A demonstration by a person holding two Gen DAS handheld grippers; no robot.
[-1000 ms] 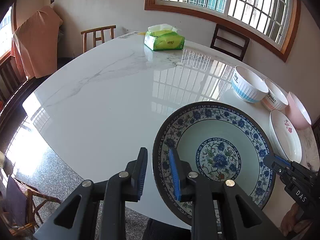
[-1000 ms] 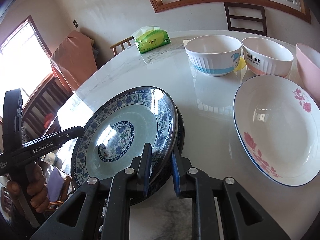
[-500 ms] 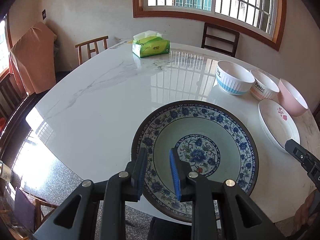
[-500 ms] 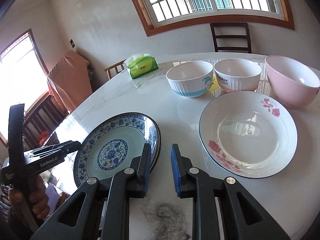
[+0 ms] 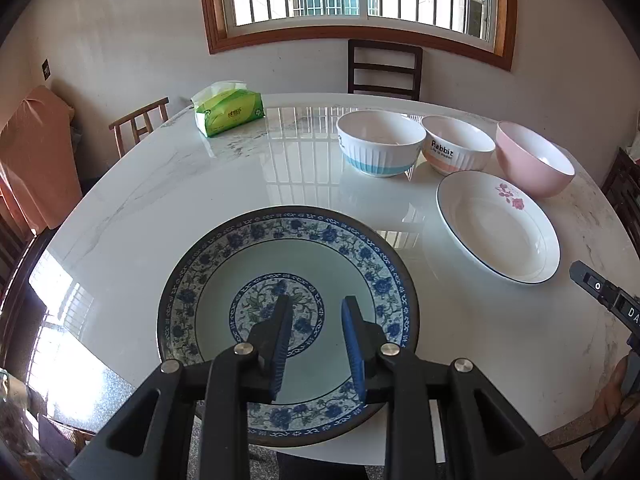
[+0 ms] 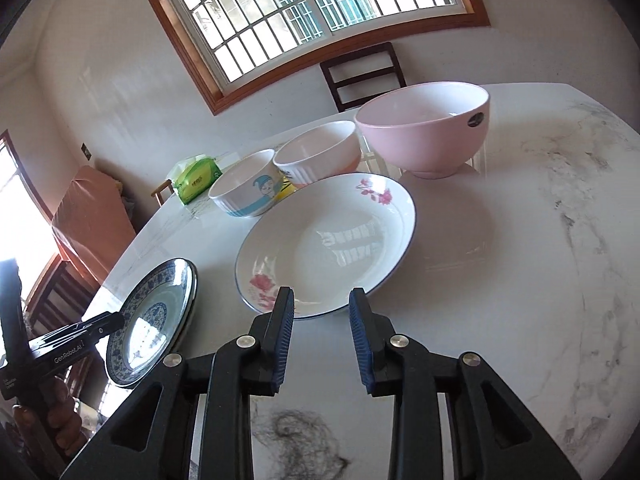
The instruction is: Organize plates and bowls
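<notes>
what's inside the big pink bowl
Nothing shows inside the pink bowl: the left wrist view shows a bare white inner wall with a glare spot. Its near wall hides the very bottom in both views, so something small and flat there cannot be ruled out.

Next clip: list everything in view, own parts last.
Patterned plate: 1, blue-white, table's near edge.
Floral plate: 1, white, right of it.
Blue-banded bowl: 1, white, behind plates.
Rabbit bowl: 1, white-peach, beside it.
Pink bowl: 1, rightmost.
Tissue pack: 1, green, far left.
Table: 1, white marble.
Chairs: 2, dark, light wood, behind table.
Left tool: black, jaws opening over patterned plate, gripping nothing.
Right tool: black, jaws opening, empty.
</notes>
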